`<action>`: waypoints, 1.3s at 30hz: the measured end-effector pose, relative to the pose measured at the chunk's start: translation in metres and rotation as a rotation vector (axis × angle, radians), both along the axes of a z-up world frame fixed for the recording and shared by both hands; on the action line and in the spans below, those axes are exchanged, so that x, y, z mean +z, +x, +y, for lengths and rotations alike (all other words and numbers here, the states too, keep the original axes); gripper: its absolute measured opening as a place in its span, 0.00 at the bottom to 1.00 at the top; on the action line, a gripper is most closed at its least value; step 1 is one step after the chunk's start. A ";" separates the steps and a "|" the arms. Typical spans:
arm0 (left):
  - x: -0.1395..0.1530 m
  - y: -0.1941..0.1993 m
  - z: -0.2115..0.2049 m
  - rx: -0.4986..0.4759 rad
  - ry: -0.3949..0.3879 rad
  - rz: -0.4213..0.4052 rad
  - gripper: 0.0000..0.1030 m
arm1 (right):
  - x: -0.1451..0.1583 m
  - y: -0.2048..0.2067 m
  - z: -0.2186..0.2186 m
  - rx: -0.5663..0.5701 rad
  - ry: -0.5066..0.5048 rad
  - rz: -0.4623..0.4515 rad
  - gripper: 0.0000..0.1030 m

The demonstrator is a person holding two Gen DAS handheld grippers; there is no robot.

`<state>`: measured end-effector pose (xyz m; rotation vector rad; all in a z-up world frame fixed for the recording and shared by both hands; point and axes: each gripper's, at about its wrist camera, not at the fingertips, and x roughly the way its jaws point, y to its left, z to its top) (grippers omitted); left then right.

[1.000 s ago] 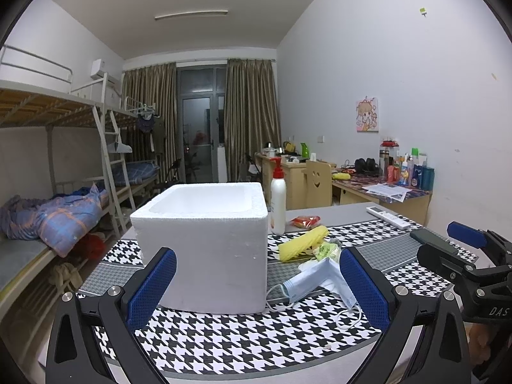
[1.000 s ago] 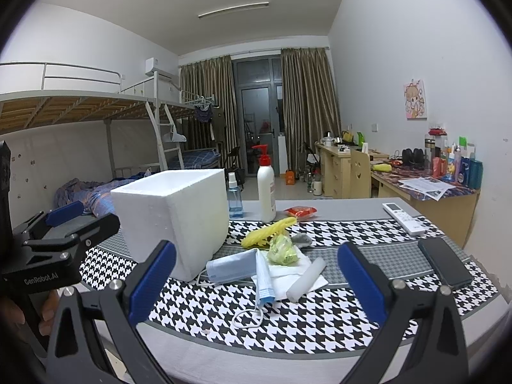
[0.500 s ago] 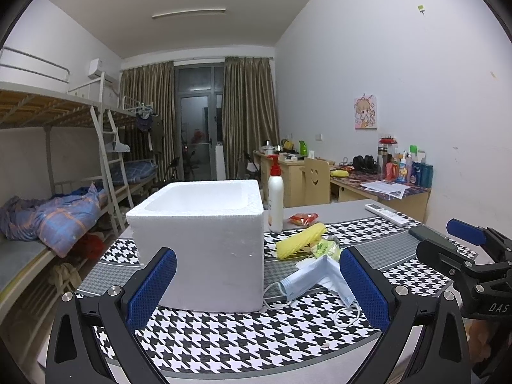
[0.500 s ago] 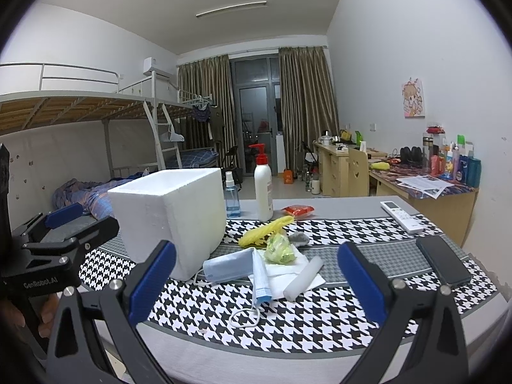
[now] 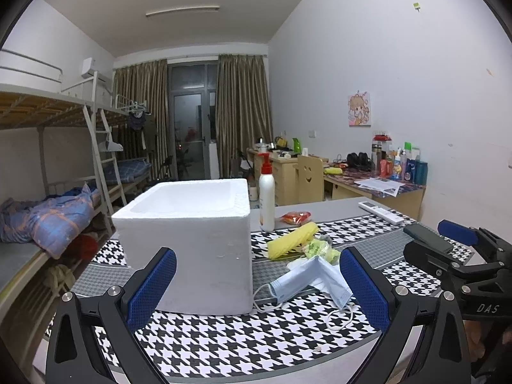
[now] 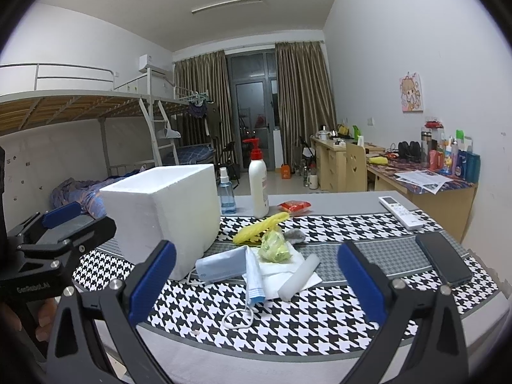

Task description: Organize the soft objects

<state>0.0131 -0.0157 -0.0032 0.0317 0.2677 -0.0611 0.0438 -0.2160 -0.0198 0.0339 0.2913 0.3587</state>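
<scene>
An open white foam box (image 5: pixel 188 243) (image 6: pixel 160 211) stands on the houndstooth cloth. Right of it lies a heap of soft things: two blue face masks (image 5: pixel 307 283) (image 6: pixel 224 264), a yellow cloth (image 5: pixel 292 240) (image 6: pixel 259 225), a crumpled green bag (image 6: pixel 275 246) (image 5: pixel 320 249), white tissue (image 6: pixel 281 272) and a white foam roll (image 6: pixel 299 276). My left gripper (image 5: pixel 257 288) hovers open in front of the box. My right gripper (image 6: pixel 256 283) hovers open before the masks. Both are empty.
A white pump bottle (image 5: pixel 266 195) (image 6: pixel 258 180) and a blue spray bottle (image 6: pixel 226 192) stand behind the box. A red packet (image 6: pixel 294 206), a remote (image 6: pixel 401 212) and a black phone (image 6: pixel 443 260) lie to the right. A bunk bed (image 5: pixel 48 172) is left, desks behind.
Both grippers have drifted slightly, so the box and heap sit a little differently in view. Nothing on the table has moved and both grippers stay open.
</scene>
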 end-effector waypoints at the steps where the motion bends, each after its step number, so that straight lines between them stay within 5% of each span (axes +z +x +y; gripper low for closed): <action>1: 0.000 0.001 -0.001 -0.002 0.001 0.003 0.99 | -0.001 0.001 0.000 0.001 -0.001 0.002 0.99; 39: -0.027 0.068 -0.061 -0.165 0.071 0.194 0.96 | -0.027 0.073 -0.038 -0.081 -0.021 0.137 0.99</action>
